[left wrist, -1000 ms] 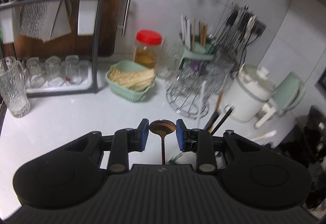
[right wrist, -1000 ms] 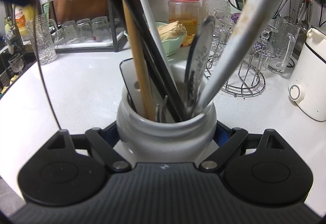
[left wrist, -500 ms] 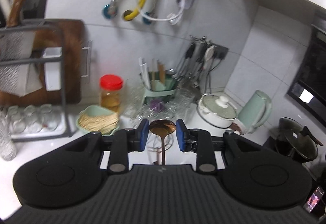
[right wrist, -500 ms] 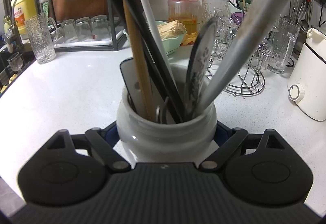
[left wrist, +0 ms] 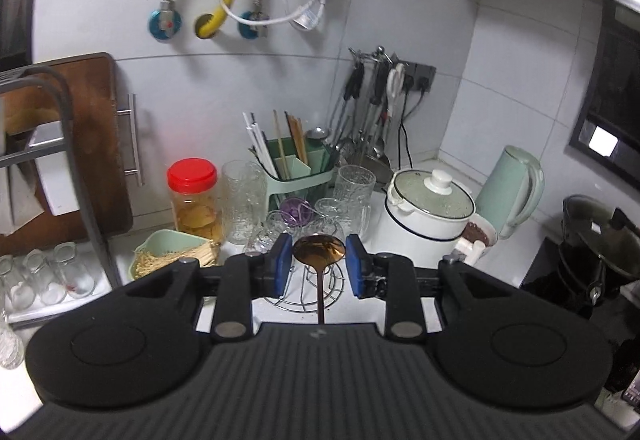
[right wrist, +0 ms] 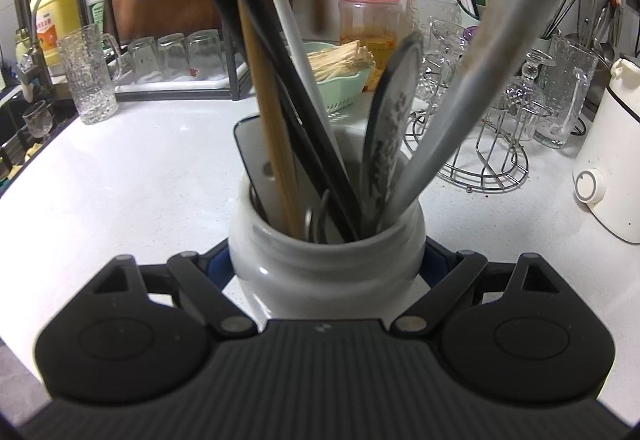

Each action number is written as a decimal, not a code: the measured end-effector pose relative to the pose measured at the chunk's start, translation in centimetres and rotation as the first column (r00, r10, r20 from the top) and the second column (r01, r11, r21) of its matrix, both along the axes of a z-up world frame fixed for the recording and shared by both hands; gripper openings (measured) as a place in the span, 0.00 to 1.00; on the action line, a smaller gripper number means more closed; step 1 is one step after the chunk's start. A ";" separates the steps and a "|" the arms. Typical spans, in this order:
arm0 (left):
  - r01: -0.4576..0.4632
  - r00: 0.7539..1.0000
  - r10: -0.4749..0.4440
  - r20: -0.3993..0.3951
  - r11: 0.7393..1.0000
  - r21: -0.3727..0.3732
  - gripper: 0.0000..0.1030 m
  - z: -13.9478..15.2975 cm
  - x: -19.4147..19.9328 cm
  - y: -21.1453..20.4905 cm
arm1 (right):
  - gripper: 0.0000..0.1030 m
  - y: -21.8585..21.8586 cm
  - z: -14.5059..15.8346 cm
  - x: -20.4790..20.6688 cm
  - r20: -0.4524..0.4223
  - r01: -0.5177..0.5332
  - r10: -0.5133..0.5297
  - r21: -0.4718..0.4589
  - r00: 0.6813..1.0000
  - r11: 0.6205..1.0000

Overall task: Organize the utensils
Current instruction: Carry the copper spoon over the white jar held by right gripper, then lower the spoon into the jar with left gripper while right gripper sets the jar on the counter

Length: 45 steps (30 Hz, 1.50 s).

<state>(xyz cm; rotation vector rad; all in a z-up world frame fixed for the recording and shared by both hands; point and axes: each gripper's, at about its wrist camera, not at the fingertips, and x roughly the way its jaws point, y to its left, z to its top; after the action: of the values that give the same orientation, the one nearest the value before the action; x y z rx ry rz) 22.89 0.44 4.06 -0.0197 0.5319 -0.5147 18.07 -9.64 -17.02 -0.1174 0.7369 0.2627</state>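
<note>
My left gripper (left wrist: 319,264) is shut on a copper-coloured spoon (left wrist: 319,251); its bowl stands up between the blue pads (left wrist: 282,262), held high above the counter. My right gripper (right wrist: 326,260) is shut on a white ceramic jar (right wrist: 324,260) that stands on the white counter (right wrist: 140,168). The jar holds several utensils: a wooden handle (right wrist: 272,144), black handles (right wrist: 288,112), a white stick, a patterned spoon (right wrist: 390,136) and a thick grey handle (right wrist: 472,80).
A green utensil caddy (left wrist: 298,176) with chopsticks, a red-lidded jar (left wrist: 194,196), glasses on a wire rack (right wrist: 480,160), a green basket (left wrist: 172,252), a white cooker (left wrist: 428,216), a kettle (left wrist: 514,188) and a dish rack (right wrist: 176,60) line the back. A sink lies left.
My left gripper has risen and tilted up with the spoon, so the wall and hoses now fill its view. My right gripper and the jar have stayed put.
</note>
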 end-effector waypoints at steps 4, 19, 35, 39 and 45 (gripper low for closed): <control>0.021 1.000 -0.021 0.002 0.998 0.054 0.32 -1.6 0.9 -1.6 | 0.89 0.2 0.1 0.1 -0.004 -0.007 0.007 0.000 1.000 1.000; 0.071 0.989 -0.055 -0.135 0.990 0.122 0.32 -7.3 2.9 -3.0 | 0.89 0.1 0.1 0.2 0.003 -0.035 0.035 0.002 0.999 0.999; 0.091 0.951 -0.036 -0.308 0.982 0.166 0.33 -8.2 5.6 -2.1 | 0.89 1.4 -0.1 1.1 0.021 -0.054 0.054 0.007 0.998 0.999; 0.059 0.944 -0.008 -0.329 0.988 0.143 0.33 -8.1 6.4 -0.9 | 0.89 2.0 -0.1 1.7 0.027 -0.058 0.058 0.008 0.998 0.998; 0.005 0.953 0.038 -0.301 0.990 0.141 0.64 -7.2 6.5 0.3 | 0.88 2.6 -0.1 2.6 0.020 -0.054 0.054 0.008 0.998 0.999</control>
<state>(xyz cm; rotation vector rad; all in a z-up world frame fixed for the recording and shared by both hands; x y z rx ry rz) 29.44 0.73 -3.10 0.0321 0.8684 -0.4591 20.66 -7.06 -17.10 -0.1315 0.7139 0.3154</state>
